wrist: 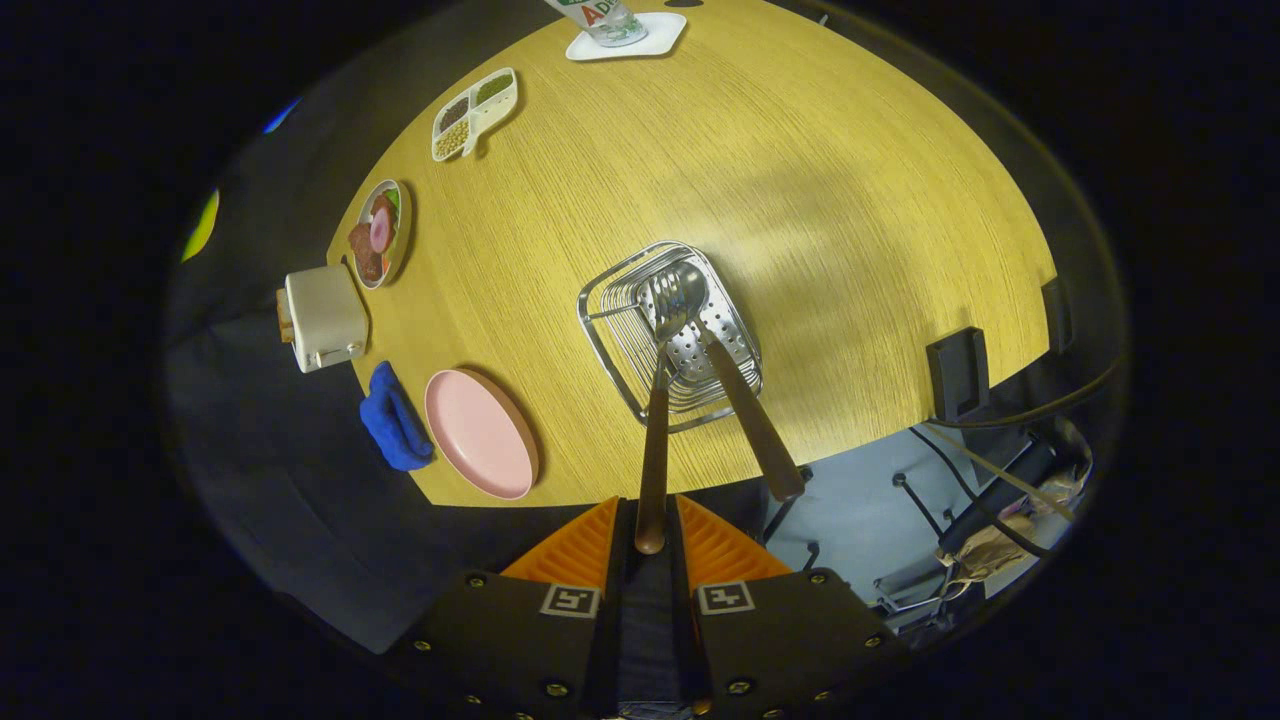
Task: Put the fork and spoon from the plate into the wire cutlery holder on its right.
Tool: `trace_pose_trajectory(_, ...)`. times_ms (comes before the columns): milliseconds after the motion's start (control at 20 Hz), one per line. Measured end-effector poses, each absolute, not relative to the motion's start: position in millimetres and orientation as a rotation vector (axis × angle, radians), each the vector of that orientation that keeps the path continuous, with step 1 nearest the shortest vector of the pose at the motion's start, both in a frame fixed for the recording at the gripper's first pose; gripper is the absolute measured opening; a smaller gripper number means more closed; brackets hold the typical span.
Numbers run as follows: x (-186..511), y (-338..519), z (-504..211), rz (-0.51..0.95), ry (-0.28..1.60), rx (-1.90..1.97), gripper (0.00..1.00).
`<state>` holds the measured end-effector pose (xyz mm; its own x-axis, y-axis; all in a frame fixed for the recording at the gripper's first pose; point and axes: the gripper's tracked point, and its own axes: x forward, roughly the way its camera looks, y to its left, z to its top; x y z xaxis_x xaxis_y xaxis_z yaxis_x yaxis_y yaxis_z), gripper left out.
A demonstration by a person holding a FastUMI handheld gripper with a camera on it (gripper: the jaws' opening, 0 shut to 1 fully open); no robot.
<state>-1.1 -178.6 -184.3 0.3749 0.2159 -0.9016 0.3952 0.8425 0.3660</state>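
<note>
The gripper (pixel 648 540) is closed on the wooden handle of the fork (pixel 655 440), both fingers pressing on it, and the fork's tines reach into the wire cutlery holder (pixel 610 340) beyond the fingers. The spoon (pixel 735 390) lies beside the fork on its right, bowl inside the holder and handle slanting out over the near rim. Left of the holder on the wooden table (pixel 820 200) sits the bare pink plate (pixel 480 432), with a blue cloth (pixel 395 418) just beside it.

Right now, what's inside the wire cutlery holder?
The spoon leans in the wire cutlery holder, bowl down on its perforated floor. The fork, gripped between the gripper fingers, has its tines inside beside the spoon. The utensil heads cover part of the floor.
</note>
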Motion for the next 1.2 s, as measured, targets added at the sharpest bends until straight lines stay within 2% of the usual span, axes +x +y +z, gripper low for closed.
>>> trace_pose_trajectory(200,-4,-181,-180,-0.137,1.161,0.609,0.21)
trace_pose_trajectory(500,11,-195,-152,-0.174,0.961,0.529,0.21)
trace_pose_trajectory(850,27,-205,-86,-0.223,0.586,0.340,0.21)
trace_pose_trajectory(1200,30,-176,7,-0.312,0.110,0.034,0.21)
